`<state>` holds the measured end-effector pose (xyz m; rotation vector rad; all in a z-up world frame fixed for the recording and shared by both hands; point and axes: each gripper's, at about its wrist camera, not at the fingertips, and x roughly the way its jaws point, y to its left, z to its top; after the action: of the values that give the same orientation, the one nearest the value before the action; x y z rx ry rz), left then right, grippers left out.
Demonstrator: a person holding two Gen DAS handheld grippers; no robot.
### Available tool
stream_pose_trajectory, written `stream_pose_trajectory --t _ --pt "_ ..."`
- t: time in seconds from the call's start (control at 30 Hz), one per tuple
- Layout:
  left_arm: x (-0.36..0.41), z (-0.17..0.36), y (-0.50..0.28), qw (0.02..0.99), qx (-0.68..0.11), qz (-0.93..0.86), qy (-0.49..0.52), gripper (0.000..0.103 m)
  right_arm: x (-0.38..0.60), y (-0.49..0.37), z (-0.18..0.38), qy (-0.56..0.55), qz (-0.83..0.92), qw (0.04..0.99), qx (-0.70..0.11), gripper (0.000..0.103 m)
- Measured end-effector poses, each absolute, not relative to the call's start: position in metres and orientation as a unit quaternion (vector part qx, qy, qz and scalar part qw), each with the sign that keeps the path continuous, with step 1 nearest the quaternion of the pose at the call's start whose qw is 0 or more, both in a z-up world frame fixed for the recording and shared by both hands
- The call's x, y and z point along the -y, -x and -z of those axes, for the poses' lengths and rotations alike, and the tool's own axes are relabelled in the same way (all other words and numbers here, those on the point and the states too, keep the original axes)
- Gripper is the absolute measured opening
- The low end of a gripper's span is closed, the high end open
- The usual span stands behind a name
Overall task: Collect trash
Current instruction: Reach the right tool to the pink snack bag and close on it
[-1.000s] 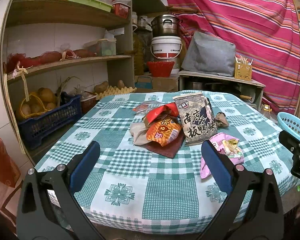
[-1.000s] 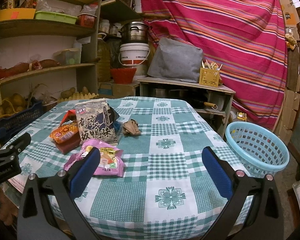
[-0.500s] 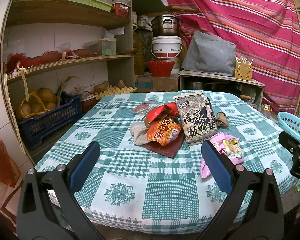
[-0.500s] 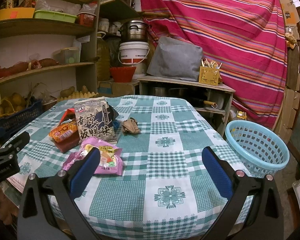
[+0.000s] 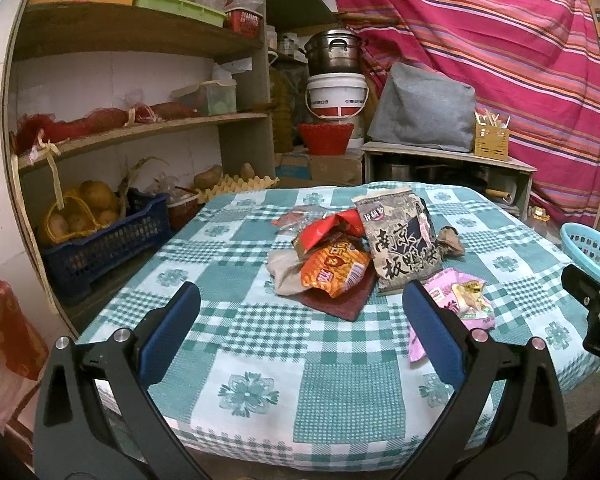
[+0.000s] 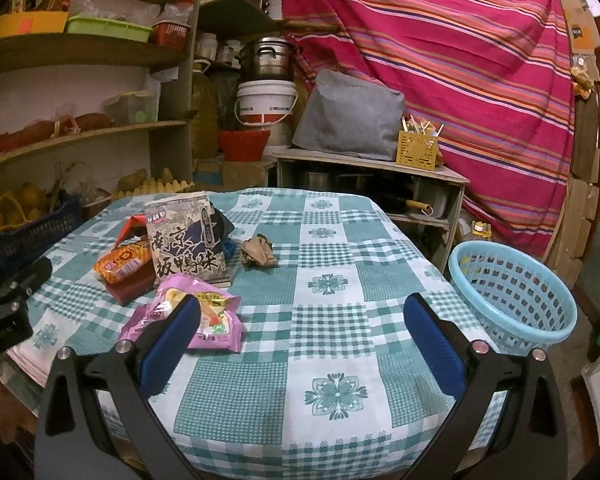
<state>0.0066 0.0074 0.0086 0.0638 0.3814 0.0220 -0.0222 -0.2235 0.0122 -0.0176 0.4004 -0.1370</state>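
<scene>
Storeroom, green-and-white checked cloth over the tabletop (image 5: pixel 260 344); trash heaped mid-table, both my grippers wide open and empty.

My left gripper (image 5: pixel 300 328) hangs over the near edge, the heap ahead of it and apart: a crinkly orange snack bag (image 5: pixel 332 268) on a flat dark-red sheet (image 5: pixel 340 304), a tall grey printed pouch (image 5: pixel 404 240) standing just right of it, a torn red wrapper (image 5: pixel 328 226) behind. A glossy pink packet (image 6: pixel 196 316) lies closest, partly hidden by the left finger of my right gripper (image 6: pixel 300 332); I cannot tell if they touch. A crumpled brown paper wad (image 6: pixel 258 250) sits alone behind the pouch. A pale-blue perforated plastic basket (image 6: pixel 512 300) stands off the table's right side.
</scene>
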Motion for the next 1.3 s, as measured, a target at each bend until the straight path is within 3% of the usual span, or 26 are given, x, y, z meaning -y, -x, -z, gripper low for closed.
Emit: stream_pose_trajectory --t 0.37,0.63,1.3 --pt "-0.03 -0.027 -0.024 0.977 -0.21 -0.024 -0.016 0.098 0.214 0.007 -0.015 0.027 0.051 0.975 -0.215 0.099" --pt "-0.055 -0.024 -0.05 0.973 -0.229 -0.019 0.007 0.098 0.201 -0.018 0.001 0.02 0.015 0.959 -0.282 0.099" --pt "-0.054 -0.015 -0.052 0.969 -0.247 -0.008 0.002 0.098 0.146 -0.059 0.032 0.13 -0.049 0.929 -0.343 0.098"
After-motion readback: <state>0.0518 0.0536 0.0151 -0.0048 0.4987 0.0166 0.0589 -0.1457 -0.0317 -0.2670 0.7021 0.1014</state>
